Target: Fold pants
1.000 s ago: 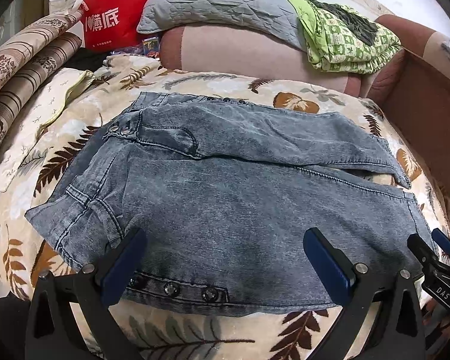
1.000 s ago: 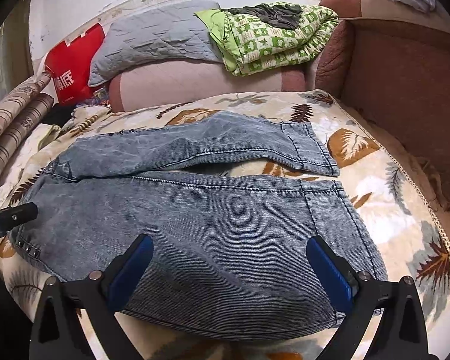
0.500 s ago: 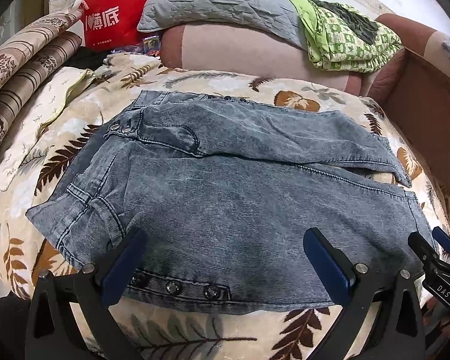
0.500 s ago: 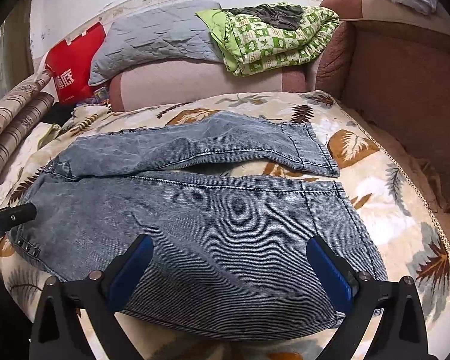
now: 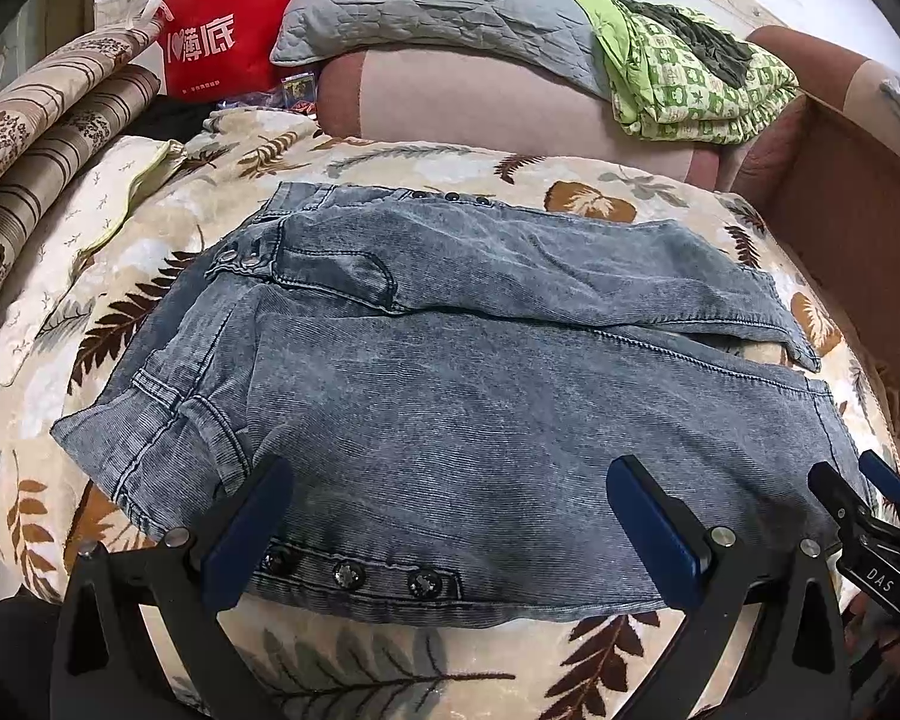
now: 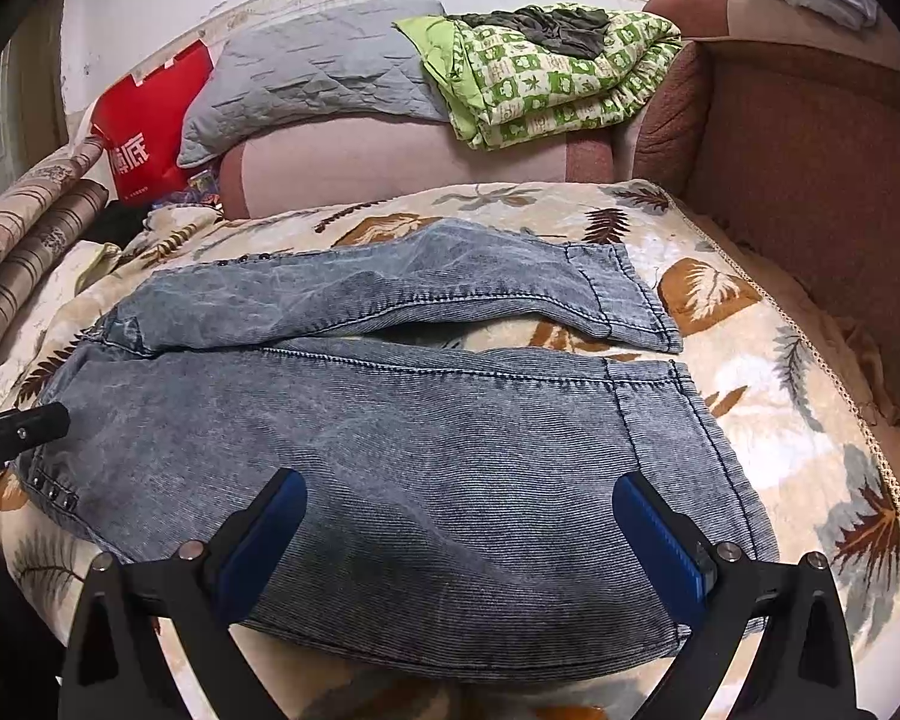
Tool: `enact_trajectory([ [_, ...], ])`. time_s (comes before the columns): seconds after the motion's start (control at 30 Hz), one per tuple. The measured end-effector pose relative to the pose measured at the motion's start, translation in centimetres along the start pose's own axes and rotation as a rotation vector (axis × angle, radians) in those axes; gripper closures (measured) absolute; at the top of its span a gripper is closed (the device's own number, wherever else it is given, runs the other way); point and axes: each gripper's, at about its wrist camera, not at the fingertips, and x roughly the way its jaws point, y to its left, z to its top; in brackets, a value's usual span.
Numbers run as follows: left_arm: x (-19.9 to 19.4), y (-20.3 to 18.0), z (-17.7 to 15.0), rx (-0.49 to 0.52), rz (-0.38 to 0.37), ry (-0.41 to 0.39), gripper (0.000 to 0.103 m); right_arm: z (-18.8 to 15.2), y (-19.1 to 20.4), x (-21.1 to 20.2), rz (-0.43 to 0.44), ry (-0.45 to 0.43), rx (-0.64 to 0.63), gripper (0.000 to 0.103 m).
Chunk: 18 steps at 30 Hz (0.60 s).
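Leaf-print blanket (image 5: pixel 390 168) covers the sofa seat, and on it the grey denim pants (image 5: pixel 480 408) lie flat, legs side by side, cuffs to my right. My left gripper (image 5: pixel 450 528) and right gripper (image 6: pixel 459 540) hover over the near leg, jaws spread wide, holding nothing.

We can read two things. A red bag (image 5: pixel 222 36) stands left of the grey pillow (image 5: pixel 438 0) and carries white print: "I", a heart, then the Chinese characters "薄底", with a smaller line beneath too fine for us to read. From the right wrist only "薄底" shows on it. Right of the pillow and low, the right gripper (image 5: pixel 870 504) bears "DAS" in white.
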Motion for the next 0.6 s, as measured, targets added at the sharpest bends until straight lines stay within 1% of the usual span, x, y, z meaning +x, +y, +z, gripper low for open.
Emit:
enact_trajectory([
  [0.6, -0.49, -0.04, -0.18, -0.006, -0.003, 0.002, 0.000, 0.10, -0.03, -0.35, -0.002, -0.012, -0.002, 0.000],
])
